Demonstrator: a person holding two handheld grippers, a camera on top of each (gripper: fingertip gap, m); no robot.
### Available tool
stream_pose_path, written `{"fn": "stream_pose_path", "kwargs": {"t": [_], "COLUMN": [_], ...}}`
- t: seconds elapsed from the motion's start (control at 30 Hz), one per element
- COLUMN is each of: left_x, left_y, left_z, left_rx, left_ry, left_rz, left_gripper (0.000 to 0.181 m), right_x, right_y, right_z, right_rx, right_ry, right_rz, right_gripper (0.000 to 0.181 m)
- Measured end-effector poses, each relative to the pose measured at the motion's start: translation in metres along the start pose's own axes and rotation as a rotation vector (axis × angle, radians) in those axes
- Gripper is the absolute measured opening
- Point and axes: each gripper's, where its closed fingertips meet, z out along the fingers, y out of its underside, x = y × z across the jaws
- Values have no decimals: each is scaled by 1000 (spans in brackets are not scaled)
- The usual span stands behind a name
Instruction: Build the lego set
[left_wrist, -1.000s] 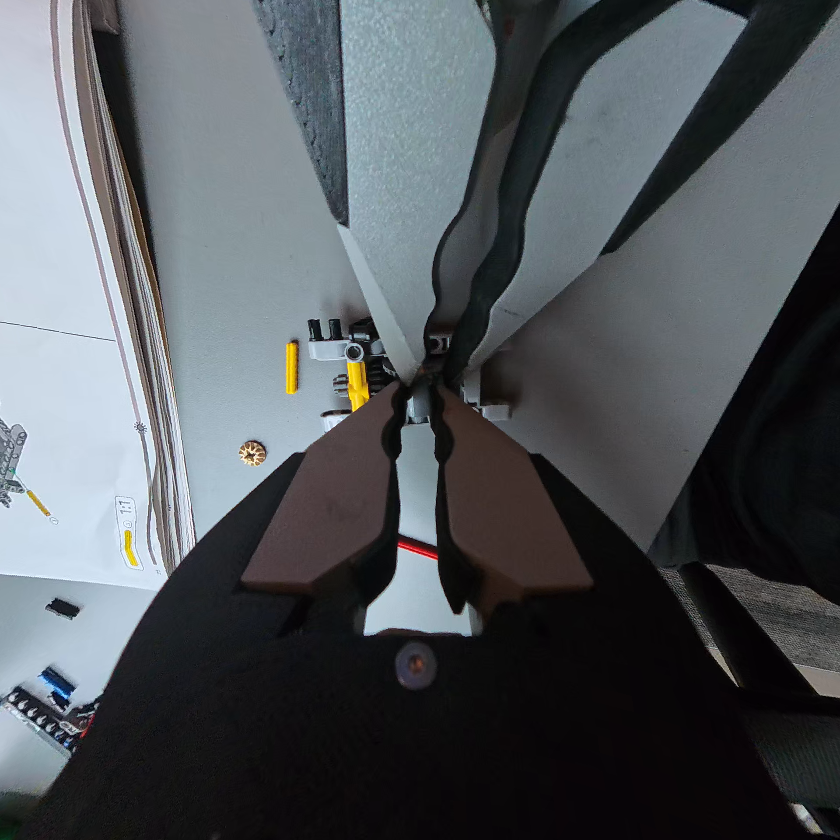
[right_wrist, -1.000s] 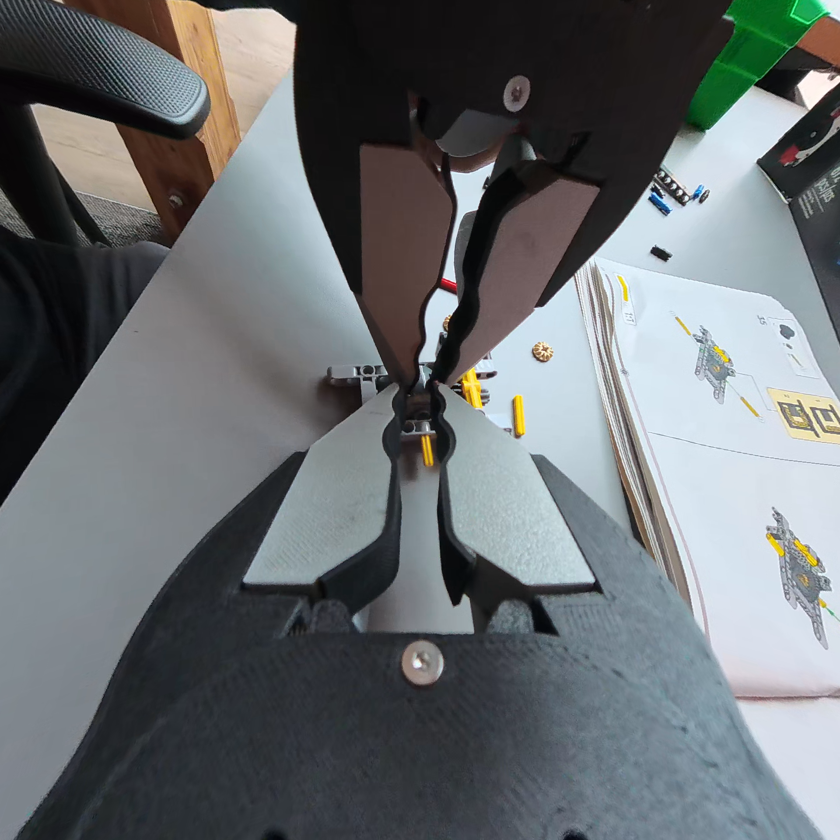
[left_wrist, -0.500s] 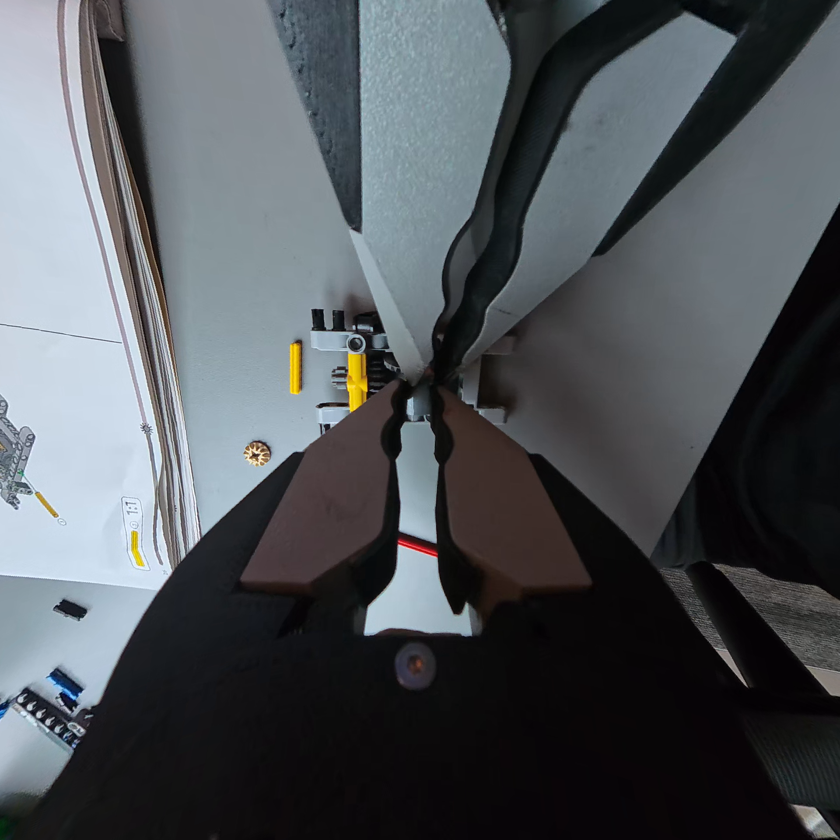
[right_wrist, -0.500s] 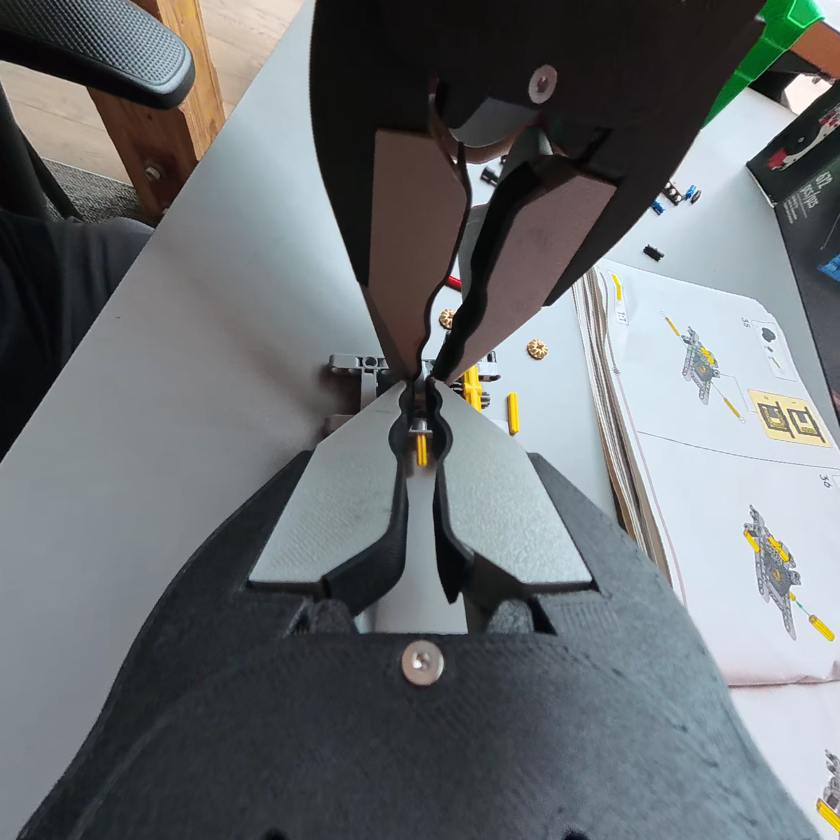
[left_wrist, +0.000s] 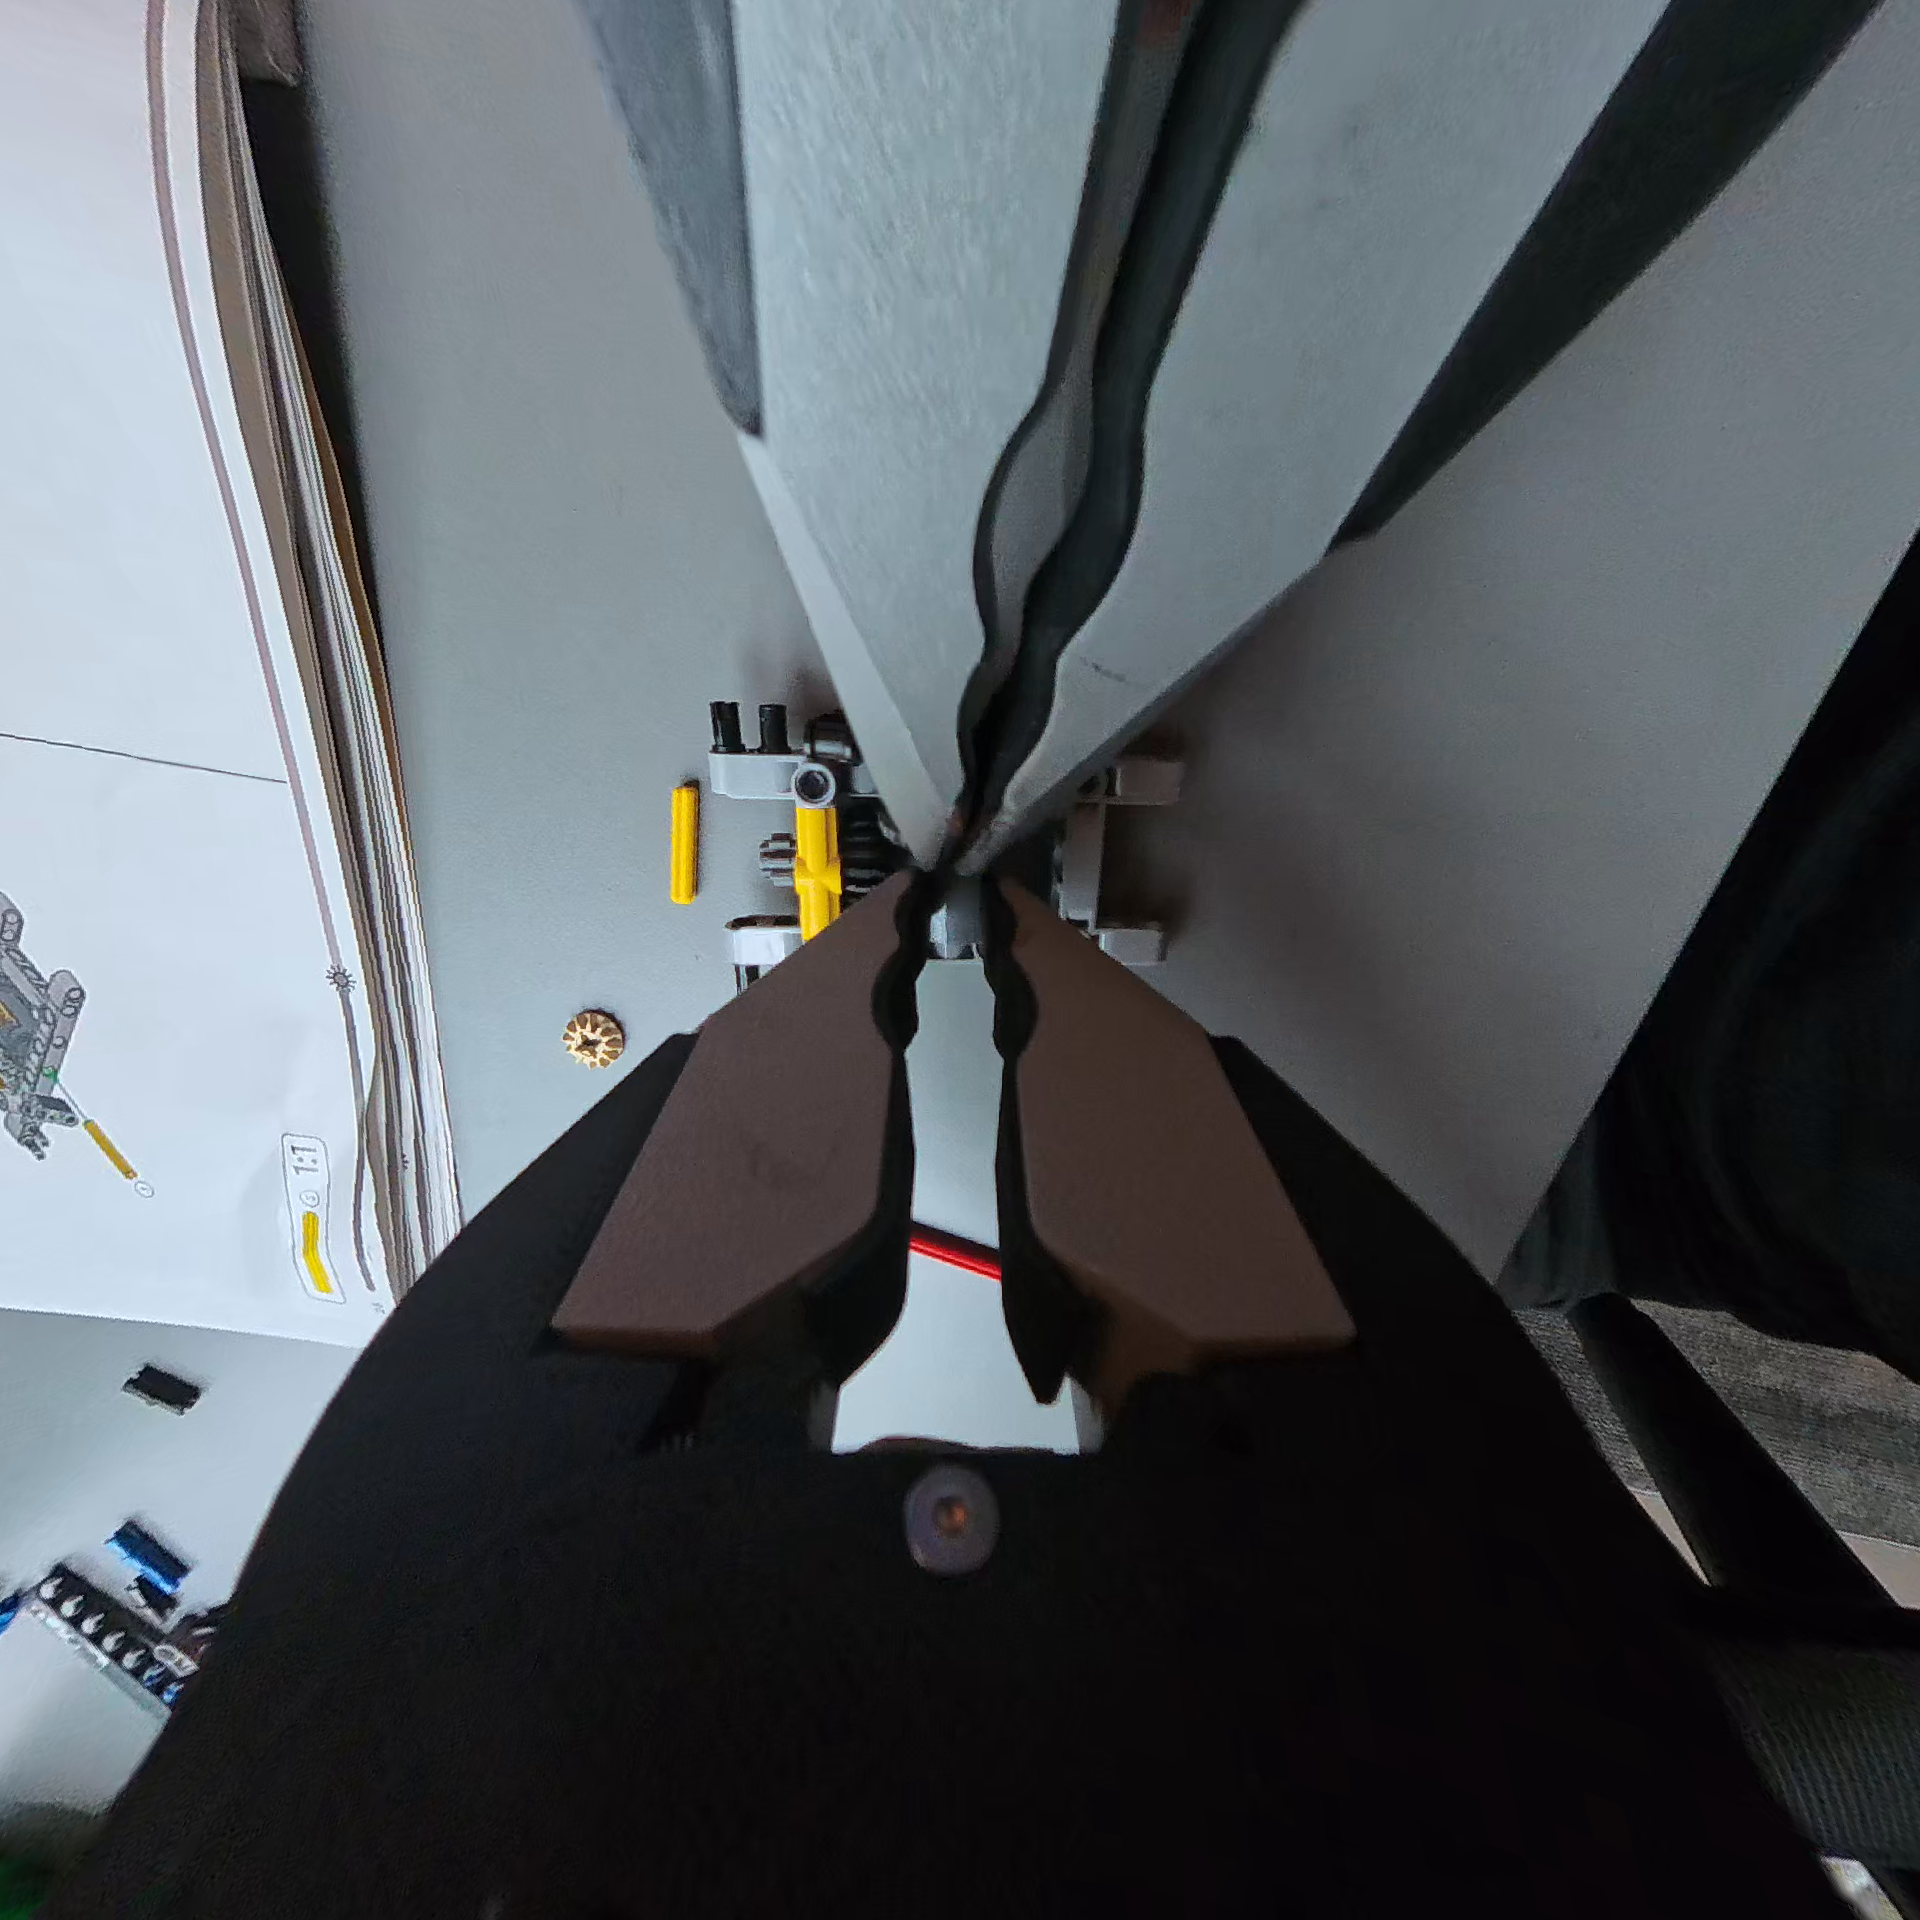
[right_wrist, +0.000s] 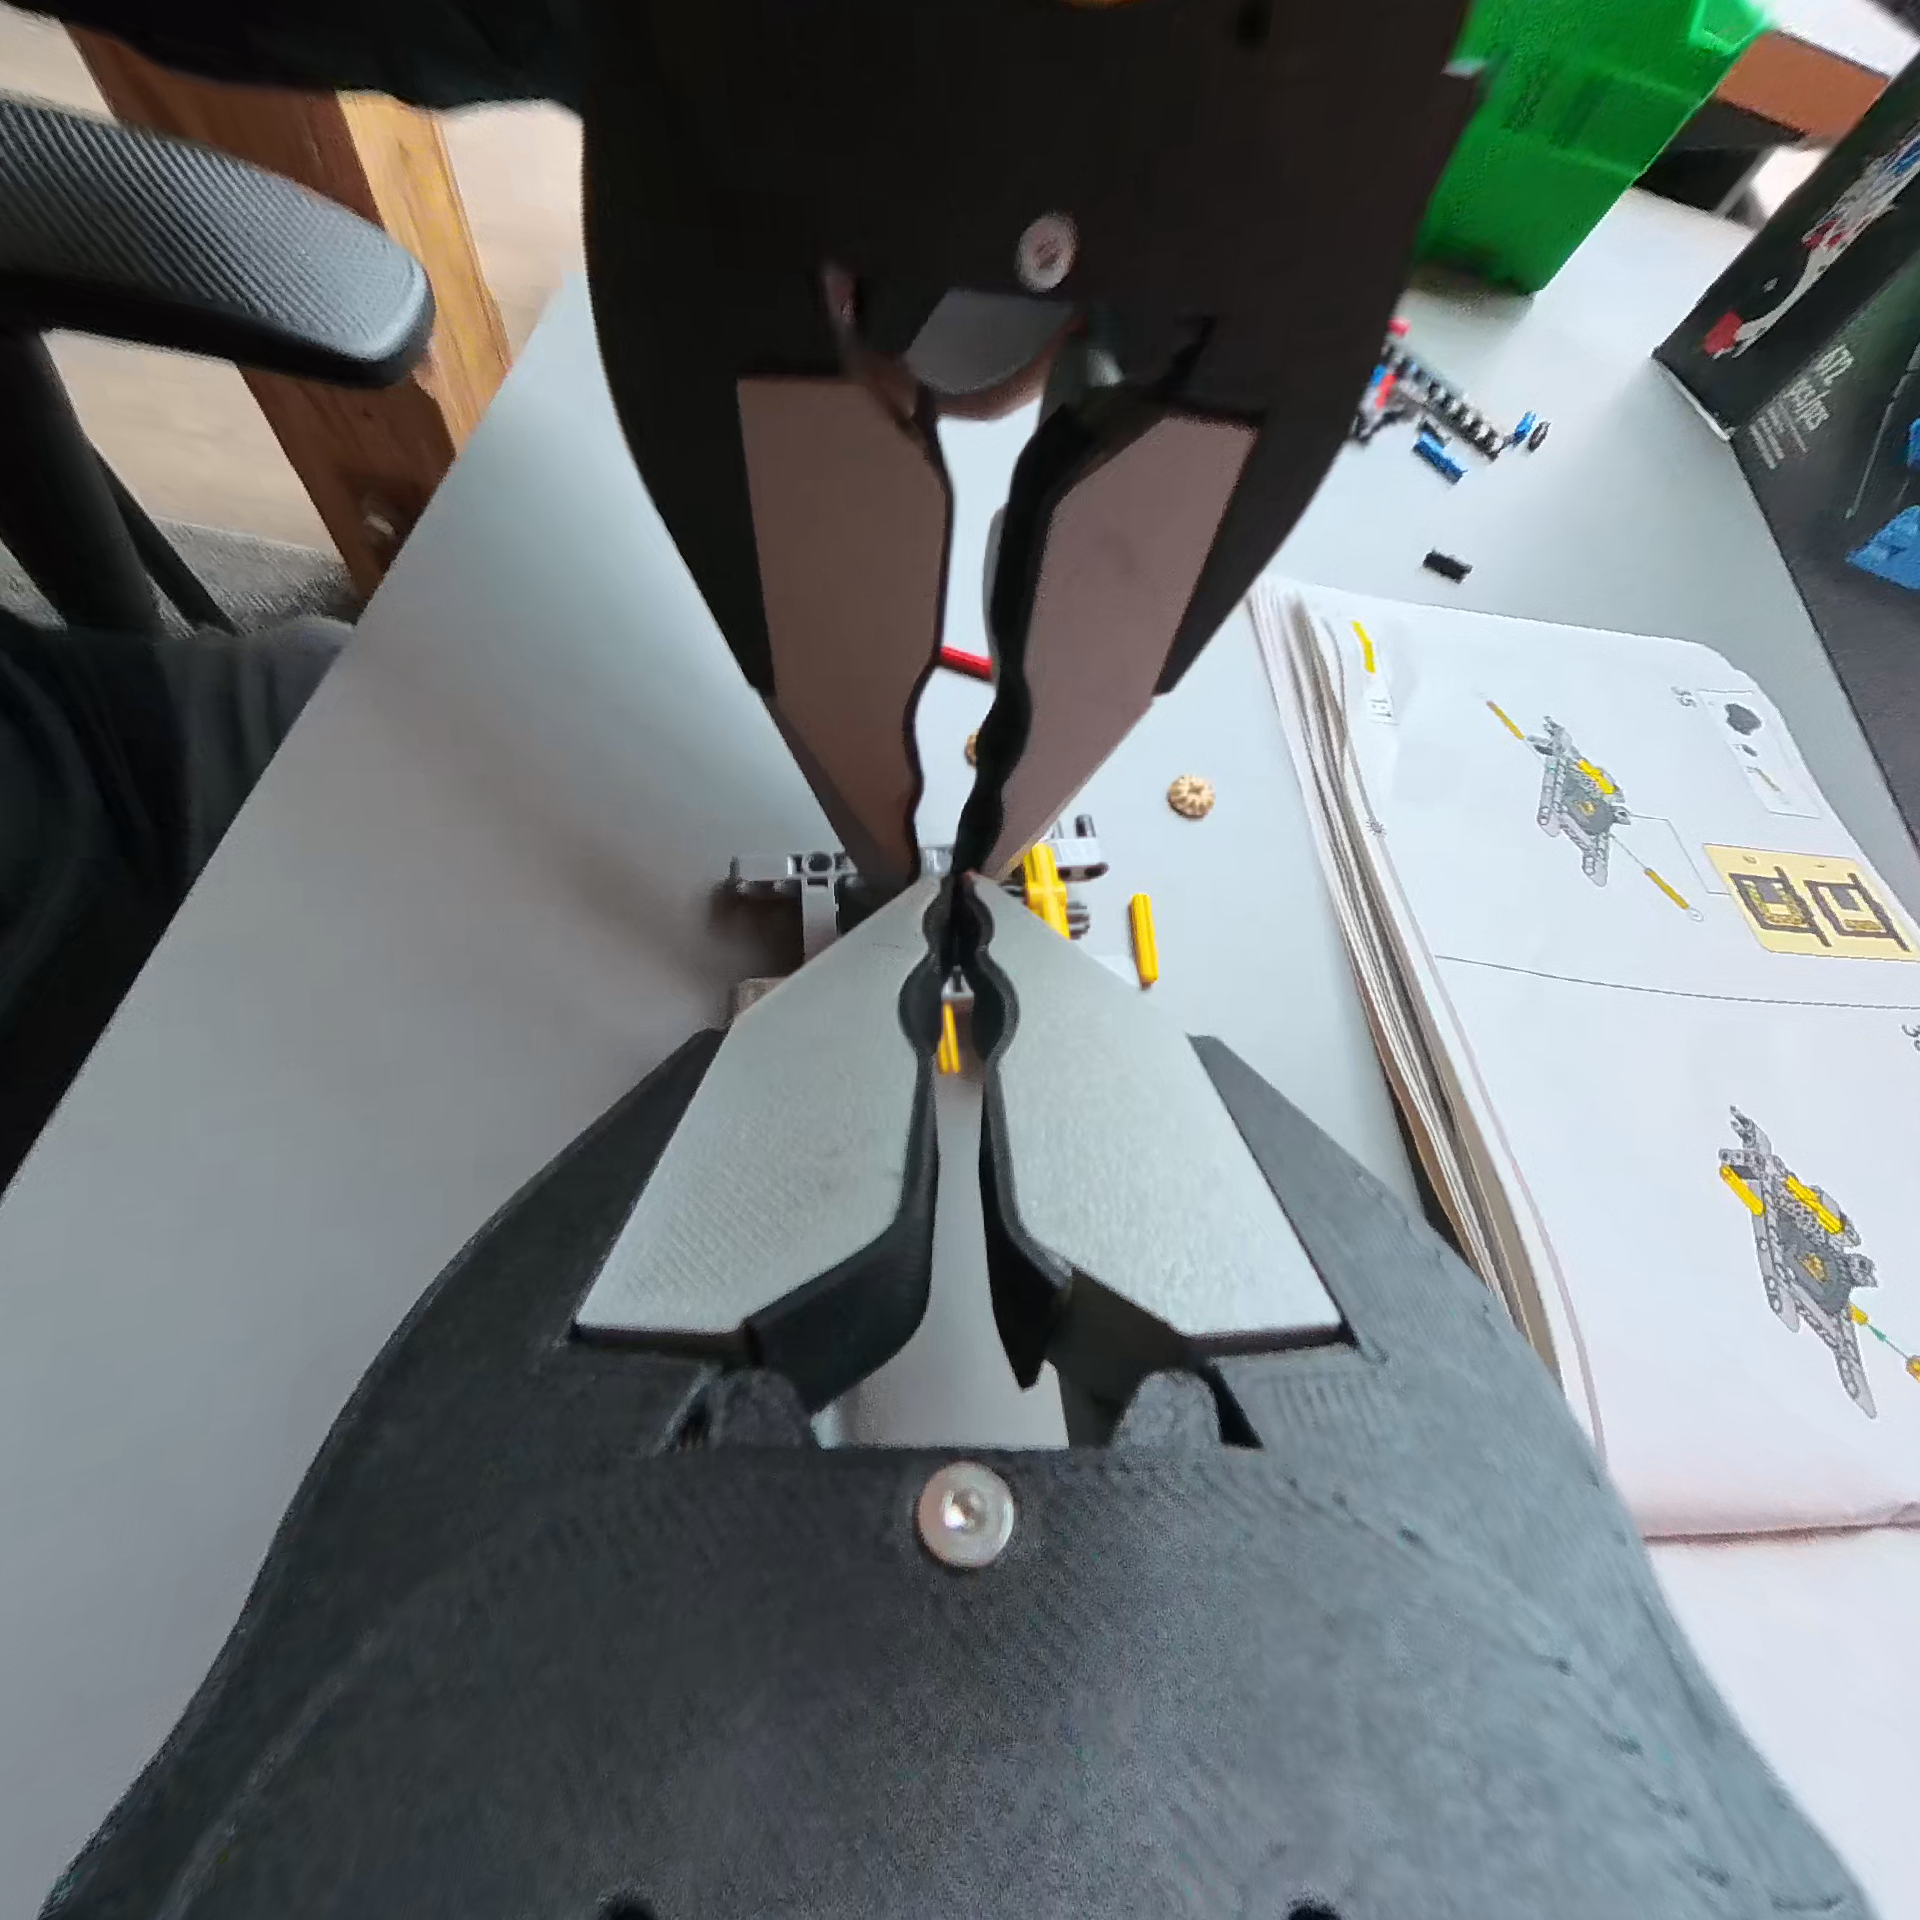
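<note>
While both hand-held grippers, left (left_wrist: 951, 904) and right (right_wrist: 961, 914), pinch the small grey-and-yellow frame (left_wrist: 821, 831), loose pieces (left_wrist: 684, 842) on the bench (left_wrist: 540, 623) suggest building is far from finished.

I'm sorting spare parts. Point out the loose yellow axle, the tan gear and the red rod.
Loose yellow plastic axle (left_wrist: 684, 842), left wrist view, mid-shaft.
Small tan toothed gear (left_wrist: 593, 1038), left wrist view, hub.
Thin red rod (left_wrist: 956, 1254), left wrist view, visible stretch.

left gripper (left_wrist: 954, 896): black shell, brown plates, screw | right gripper (right_wrist: 958, 914): charcoal shell, grey plates, screw
</note>
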Motion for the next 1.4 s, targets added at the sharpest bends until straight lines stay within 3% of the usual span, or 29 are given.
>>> {"fn": "stream_pose_path", "kwargs": {"t": [0.17, 0.3, 0.53, 0.67, 0.8, 0.97, 1.1, 1.4], "left_x": [0, -1, -4, -5, -5, -6, -5, -7], "left_y": [0, 0, 2, 4, 4, 3, 2, 16], "left_z": [0, 0, 0, 0, 0, 0, 0, -15], "left_rx": [-15, -22, -27, -29, -27, -11, 3, 22], "left_ry": [5, 3, -19, -23, -15, -6, 3, 1], "left_rz": [1, 4, 7, 7, 2, -8, -9, 17], "left_gripper": [7, 7, 7, 7, 7, 7, 7, 26], "right_x": [8, -1, -10, -16, -20, -10, -4, 3], "right_y": [1, 13, 23, 16, 16, -3, 8, 10], "right_z": [-14, -14, 1, 2, 1, 0, 11, 11], "right_rx": [23, -39, -154, -132, -137, -57, -120, -104], "right_ry": [-18, -55, 27, 21, 30, 91, 124, 137], "right_rz": [46, 38, -164, -172, -241, -243, -268, -218], "right_gripper": [1, 18, 14, 31, 24, 33, 13, 13]}}
